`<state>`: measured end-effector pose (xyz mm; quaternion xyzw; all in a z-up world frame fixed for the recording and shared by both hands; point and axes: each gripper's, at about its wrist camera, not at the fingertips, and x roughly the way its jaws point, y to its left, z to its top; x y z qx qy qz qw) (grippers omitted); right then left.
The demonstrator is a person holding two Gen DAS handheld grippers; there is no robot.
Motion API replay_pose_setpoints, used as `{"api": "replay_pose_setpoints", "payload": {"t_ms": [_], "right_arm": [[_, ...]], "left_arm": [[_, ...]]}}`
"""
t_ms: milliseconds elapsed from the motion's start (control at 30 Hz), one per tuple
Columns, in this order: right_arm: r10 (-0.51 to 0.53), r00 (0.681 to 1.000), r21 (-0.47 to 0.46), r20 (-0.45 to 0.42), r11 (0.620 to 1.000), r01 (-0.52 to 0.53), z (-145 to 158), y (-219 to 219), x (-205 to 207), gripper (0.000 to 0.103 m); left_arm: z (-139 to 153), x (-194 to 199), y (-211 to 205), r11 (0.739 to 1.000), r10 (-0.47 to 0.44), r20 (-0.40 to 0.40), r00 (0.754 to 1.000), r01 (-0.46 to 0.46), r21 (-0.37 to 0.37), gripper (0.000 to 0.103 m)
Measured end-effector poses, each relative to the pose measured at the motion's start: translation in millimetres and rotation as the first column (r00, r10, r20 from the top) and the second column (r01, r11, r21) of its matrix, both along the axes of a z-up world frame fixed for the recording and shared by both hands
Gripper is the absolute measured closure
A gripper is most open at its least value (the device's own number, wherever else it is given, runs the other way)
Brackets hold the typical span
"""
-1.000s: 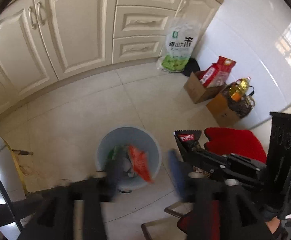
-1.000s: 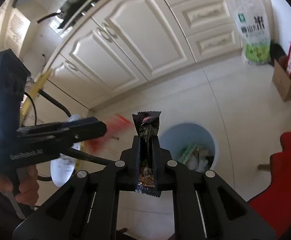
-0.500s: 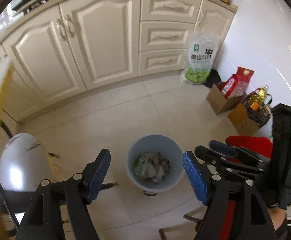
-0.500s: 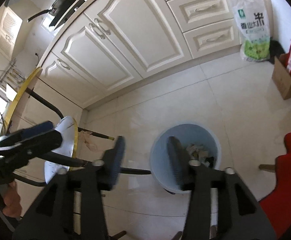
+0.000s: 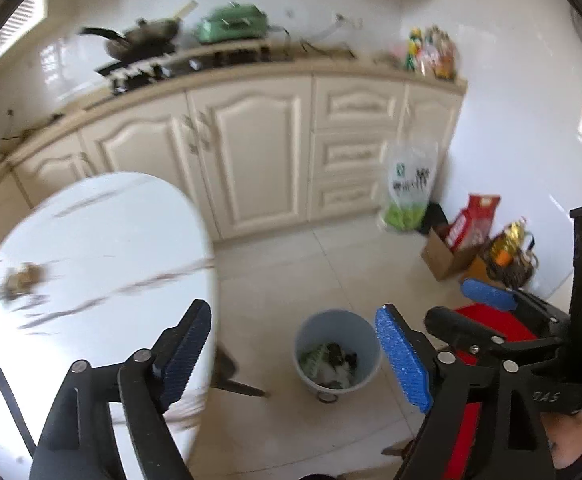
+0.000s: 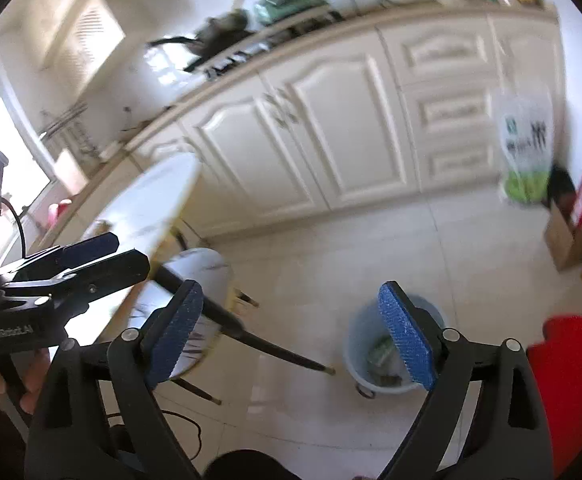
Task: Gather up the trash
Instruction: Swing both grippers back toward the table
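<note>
A pale blue trash bin [image 5: 337, 354] stands on the tiled floor with wrappers inside; it also shows in the right wrist view [image 6: 387, 376]. My left gripper [image 5: 293, 354] is open and empty, high above the floor, beside the white table [image 5: 91, 248]. My right gripper [image 6: 291, 336] is open and empty, raised above the bin. A small brownish scrap of trash [image 5: 23, 276] lies on the table's left part, blurred. The right gripper's body shows at the right of the left wrist view [image 5: 491, 332]; the left gripper's body shows in the right wrist view [image 6: 71, 264].
Cream cabinets [image 5: 251, 152] run along the back, with a pan and green appliance on the counter. A rice bag [image 5: 409, 188], cardboard boxes [image 5: 447, 256] and an oil bottle stand by the right wall. A red chair seat [image 6: 571, 380] is at right.
Both grippers let go of their wrappers over the bin, opened, then rose and tilted up. The table top and the counter have come into view.
</note>
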<state>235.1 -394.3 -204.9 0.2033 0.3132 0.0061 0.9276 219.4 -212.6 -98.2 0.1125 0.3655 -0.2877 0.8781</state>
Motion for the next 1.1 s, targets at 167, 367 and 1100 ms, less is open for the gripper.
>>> {"api": "replay_pose_setpoints", "payload": {"t_ms": [167, 367, 1100], "right_arm": [[0.084, 0.995, -0.057, 0.053, 0.995, -0.081, 46.9, 58.9, 4.5, 0.006], [0.237, 0.97, -0.151, 0.062, 0.963, -0.225, 94.1, 143.1, 31.3, 0.001], [0.5, 0.826, -0.419, -0.261, 0.712, -0.563, 31.6, 350.5, 286.6, 0.006]], "left_arm": [[34.5, -49.9, 96.5, 0.995, 0.101, 0.126, 0.987, -0.1, -0.014, 0.006], [46.1, -94.0, 199.3, 0.976, 0.22, 0.152, 0.964, -0.215, -0.043, 0.005], [63.2, 21.5, 369.3, 0.887, 0.461, 0.035, 0.886, -0.462, 0.01, 0.004]]}}
